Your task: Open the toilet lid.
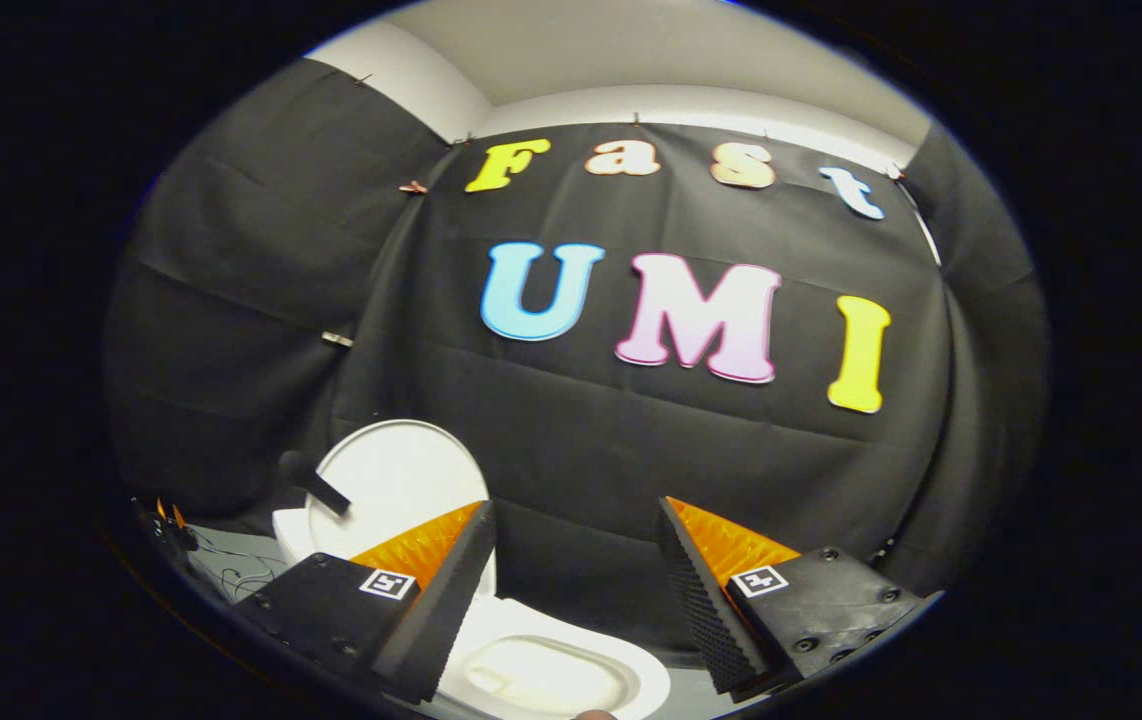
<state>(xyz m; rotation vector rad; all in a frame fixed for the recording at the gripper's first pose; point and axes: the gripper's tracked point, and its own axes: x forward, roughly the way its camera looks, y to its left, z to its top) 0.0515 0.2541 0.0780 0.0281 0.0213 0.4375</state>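
Gripper view looks forward over the toilet (571, 690), whose white lid (396, 485) stands raised behind the bowl, leaning back toward the cloth wall (571, 440). A small dark handle (316, 485) juts from the lid's face. The gripper (576, 560) hangs above the toilet with its fingers spread wide and nothing between them; one finger (441, 590) crosses in front of the lid's lower edge, the other sits well apart over the far side of the bowl. Judging by the upright lid, the opening looks done or nearly so. The sound course now is to check that the lid rests stably, then draw straight back from the toilet, keeping both fingers away from the lid's rim so it is not nudged forward. Above the toilet, open room is plentiful; beside it, loose cables (231, 575) lie on the floor.
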